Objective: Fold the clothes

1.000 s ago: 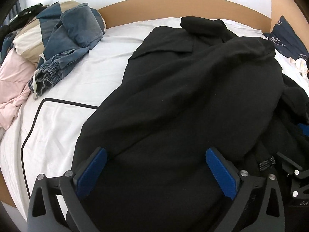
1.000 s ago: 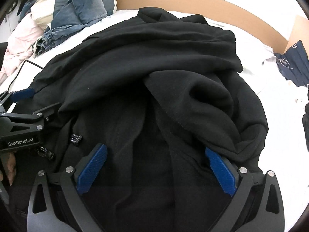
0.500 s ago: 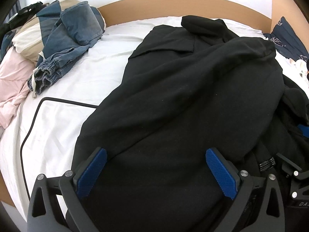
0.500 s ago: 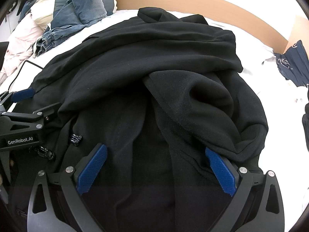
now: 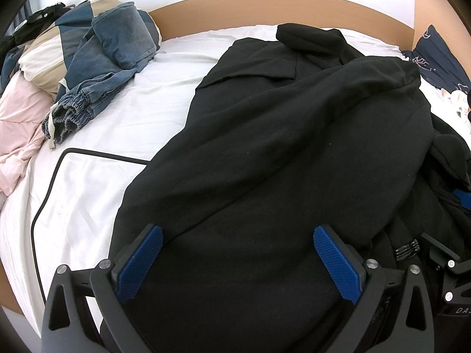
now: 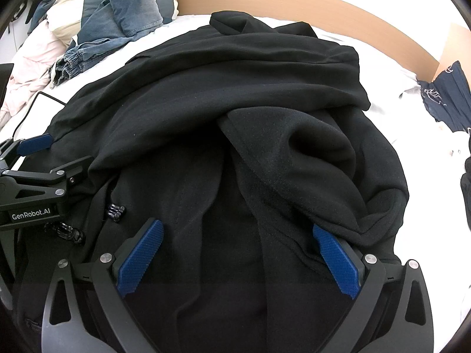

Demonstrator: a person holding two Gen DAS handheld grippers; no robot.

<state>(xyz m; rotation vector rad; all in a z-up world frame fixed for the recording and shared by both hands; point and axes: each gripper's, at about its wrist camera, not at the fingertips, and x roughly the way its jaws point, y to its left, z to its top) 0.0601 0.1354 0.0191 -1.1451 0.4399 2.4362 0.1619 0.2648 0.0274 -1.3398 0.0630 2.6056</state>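
Observation:
A large black garment (image 5: 294, 153) lies spread over the white bed sheet (image 5: 97, 158), with folds running toward the headboard. My left gripper (image 5: 238, 259) is open, its blue pads wide apart just above the garment's near edge. In the right wrist view the same black garment (image 6: 250, 111) is bunched, with a hood-like fold (image 6: 318, 158) at the right. My right gripper (image 6: 235, 253) is open over the dark cloth, nothing pinched between its pads. The left gripper's body (image 6: 38, 188) shows at the left edge of that view.
A pile of denim and patterned clothes (image 5: 97, 58) and a pink cloth (image 5: 17, 129) sit at the far left. A black cable (image 5: 59, 170) loops on the sheet. A navy garment (image 5: 438, 53) lies far right by the wooden headboard (image 5: 265, 6).
Almost nothing differs. Both grippers hold their places and stay open; the view shifts only very slightly.

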